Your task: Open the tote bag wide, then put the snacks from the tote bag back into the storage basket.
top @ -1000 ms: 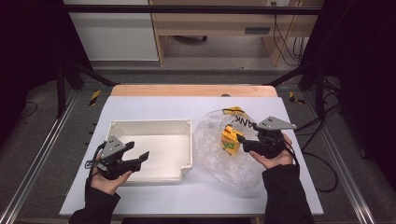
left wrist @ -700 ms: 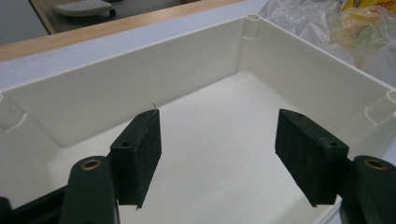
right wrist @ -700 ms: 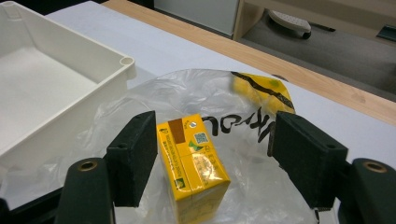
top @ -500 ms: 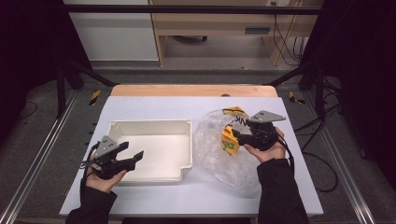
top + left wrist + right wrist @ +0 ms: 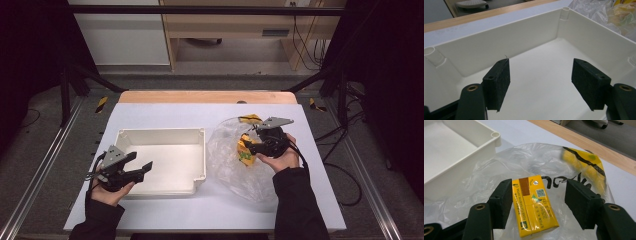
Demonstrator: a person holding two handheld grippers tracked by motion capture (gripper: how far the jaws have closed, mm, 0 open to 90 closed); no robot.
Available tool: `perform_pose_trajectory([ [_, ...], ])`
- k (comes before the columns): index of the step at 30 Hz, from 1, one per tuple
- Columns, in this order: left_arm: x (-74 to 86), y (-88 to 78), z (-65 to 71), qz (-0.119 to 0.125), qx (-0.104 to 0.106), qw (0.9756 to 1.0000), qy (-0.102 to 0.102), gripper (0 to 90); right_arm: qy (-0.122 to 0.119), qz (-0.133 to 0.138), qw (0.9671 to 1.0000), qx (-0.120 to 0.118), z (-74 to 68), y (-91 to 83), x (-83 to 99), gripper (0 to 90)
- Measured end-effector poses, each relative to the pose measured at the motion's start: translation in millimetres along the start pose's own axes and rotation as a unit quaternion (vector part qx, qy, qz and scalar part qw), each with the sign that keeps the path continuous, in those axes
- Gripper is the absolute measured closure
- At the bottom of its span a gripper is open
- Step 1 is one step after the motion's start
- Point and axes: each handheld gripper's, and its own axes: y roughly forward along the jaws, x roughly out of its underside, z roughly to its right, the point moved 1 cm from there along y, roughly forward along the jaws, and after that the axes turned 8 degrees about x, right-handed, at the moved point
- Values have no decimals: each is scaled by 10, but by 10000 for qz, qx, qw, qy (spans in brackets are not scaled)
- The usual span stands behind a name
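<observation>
Right gripper view puts the yellow carton [image 5: 534, 205] between my right gripper's [image 5: 537, 203] fingers, lying on the clear plastic bag [image 5: 499, 172] just beside the white bin [image 5: 454, 147]. Those fingers have just been closing around it; the left pad [image 5: 503, 202] sits against the carton's edge, but the right pad [image 5: 580, 203] stands clear of it, so nothing is pinched yet.

My worry is the film. It is thin, crinkled and slippery, and if the pads come together low they could catch a fold of it along with the carton, dragging the whole bag toward the bin. The carton itself is a small, flat-faced rectangular box with glossy printed sides; squeezed off-centre from one side first, it may skate or twist on the plastic instead of seating. A second yellow packet [image 5: 586, 167] lies farther back in the bag, blurred through the film.

High view shows the bag on the white table [image 5: 165, 112], and my left gripper [image 5: 142, 170] held over the near corner of the bin, fingers spread wide with nothing between them. The bin is smooth, rigid moulded plastic with rounded corner posts.
</observation>
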Motion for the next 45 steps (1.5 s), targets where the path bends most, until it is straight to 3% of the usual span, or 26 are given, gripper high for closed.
perform_pose_trajectory([
  [18,16,25,-11,-27,-21,10000,-2,311,-257,-431,9986,-191,-33,160,61,370],
  [27,21,23,-8,-34,-18,10000,2,312,-384,-605,9973,-158,-50,239,94,427],
  [32,24,39,1,-73,-25,10000,37,313,-396,-626,9971,-153,-50,234,92,437],
  [36,25,39,6,-81,-33,9999,52,315,-370,-703,9967,-135,-52,203,87,494],
  [45,27,41,-2,-85,-45,9999,41,316,-351,-812,9961,-9,-76,194,69,467],
])
